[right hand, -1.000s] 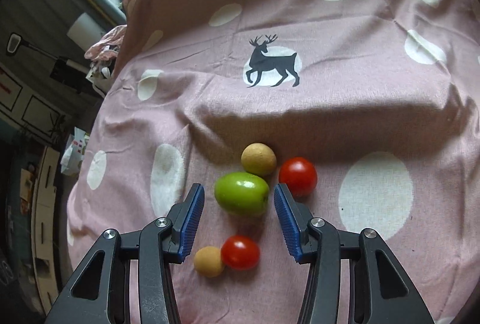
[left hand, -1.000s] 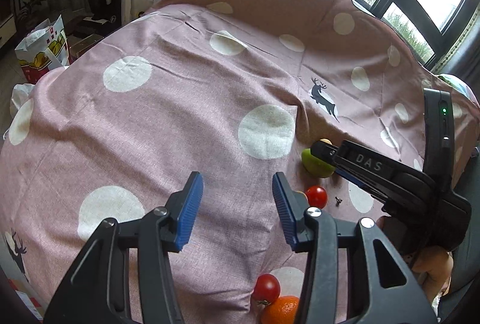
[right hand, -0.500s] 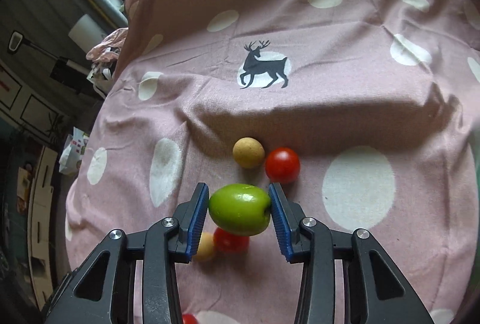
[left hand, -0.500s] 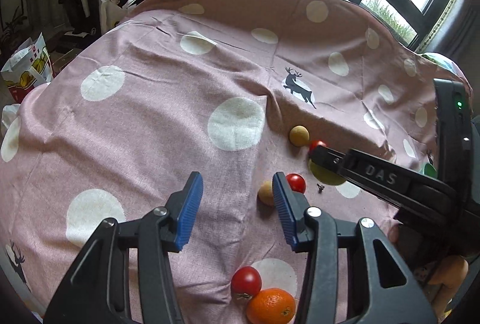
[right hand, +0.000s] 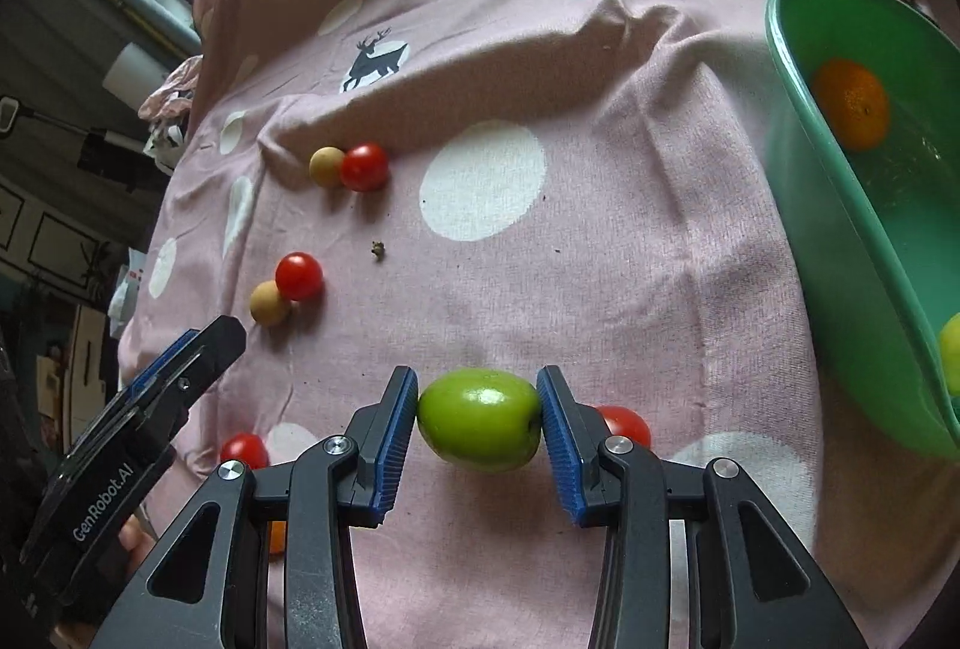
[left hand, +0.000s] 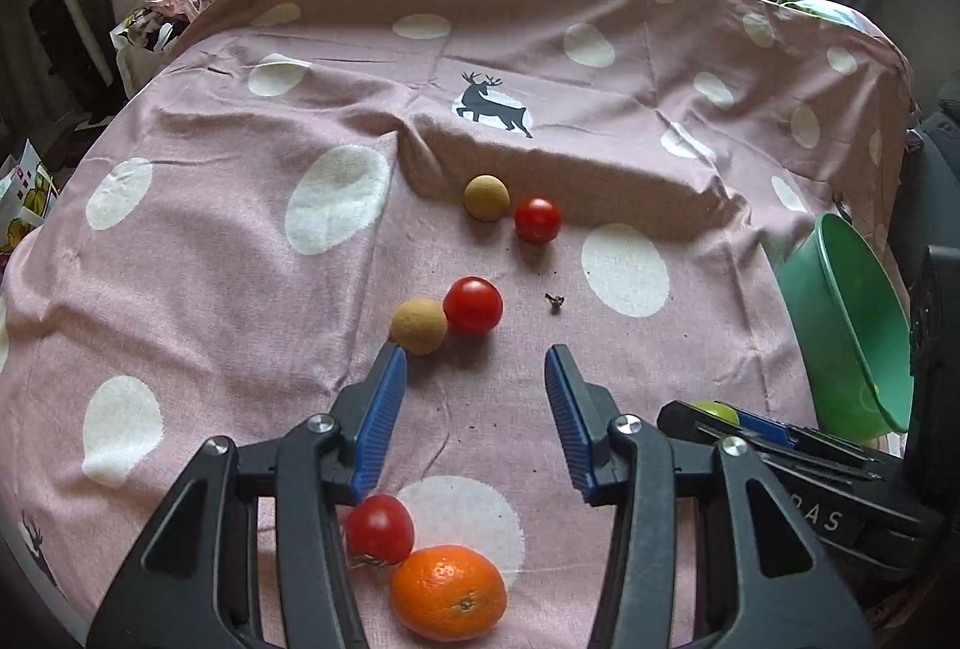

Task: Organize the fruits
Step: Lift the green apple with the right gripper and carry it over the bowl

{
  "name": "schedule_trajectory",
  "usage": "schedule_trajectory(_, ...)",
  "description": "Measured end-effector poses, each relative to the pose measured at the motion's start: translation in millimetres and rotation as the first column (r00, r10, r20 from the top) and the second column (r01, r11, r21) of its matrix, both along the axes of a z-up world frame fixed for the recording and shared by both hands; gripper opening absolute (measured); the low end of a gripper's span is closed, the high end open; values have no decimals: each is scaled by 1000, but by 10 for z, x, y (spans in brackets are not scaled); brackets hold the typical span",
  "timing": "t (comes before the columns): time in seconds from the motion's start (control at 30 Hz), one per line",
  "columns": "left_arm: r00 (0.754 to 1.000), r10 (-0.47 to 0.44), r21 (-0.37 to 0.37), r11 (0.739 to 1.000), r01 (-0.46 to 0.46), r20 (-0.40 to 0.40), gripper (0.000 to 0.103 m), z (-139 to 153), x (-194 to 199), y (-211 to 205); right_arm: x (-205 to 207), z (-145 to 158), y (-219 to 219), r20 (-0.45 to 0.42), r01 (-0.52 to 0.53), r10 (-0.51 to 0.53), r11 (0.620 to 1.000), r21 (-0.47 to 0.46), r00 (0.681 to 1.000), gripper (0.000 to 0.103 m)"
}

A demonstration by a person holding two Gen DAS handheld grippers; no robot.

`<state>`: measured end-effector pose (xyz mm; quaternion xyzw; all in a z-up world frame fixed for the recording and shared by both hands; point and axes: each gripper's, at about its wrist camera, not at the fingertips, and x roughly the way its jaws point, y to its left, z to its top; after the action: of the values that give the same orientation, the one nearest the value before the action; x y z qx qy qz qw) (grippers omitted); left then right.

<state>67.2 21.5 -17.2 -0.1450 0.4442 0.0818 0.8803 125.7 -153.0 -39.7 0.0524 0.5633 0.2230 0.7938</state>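
Note:
My right gripper [right hand: 478, 418] is shut on a green fruit [right hand: 479, 419], held above the pink spotted cloth, left of a green bowl [right hand: 798, 156]. The bowl holds an orange [right hand: 850, 102] and a yellow-green fruit [right hand: 951, 352]. My left gripper [left hand: 476, 400] stands open over bare cloth with nothing between its pads. Just beyond its left finger lie a tan ball-shaped fruit [left hand: 419, 325] and a red tomato [left hand: 473, 305]. Farther off sit another tan fruit [left hand: 486, 197] and tomato [left hand: 537, 220]. Under the left gripper lie a tomato [left hand: 379, 528] and an orange [left hand: 447, 592].
The cloth [left hand: 240, 259] rises in a fold at the back by a deer print [left hand: 492, 104]. A small dark stem scrap [left hand: 554, 300] lies on it. Another tomato [right hand: 624, 424] sits behind the right gripper's right finger. Room clutter stands past the cloth's left edge.
The right gripper closed on the green fruit, lifted it and carried it right toward the bowl. The left gripper swung toward the tan fruit and tomato, staying open.

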Motion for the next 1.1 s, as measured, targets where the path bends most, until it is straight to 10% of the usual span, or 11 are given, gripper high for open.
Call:
schedule_trajectory(0.4,999,-30,0,1000,30,-33,47,-60,-15,-49,49,-75,39,-46,-15,17,999,28,999,43)
schedule_trajectory(1.1,957,-272,-232,942,244,-99,47,-342,158,-525,206,-91,-49,-78,17,-8,993,114,997,40)
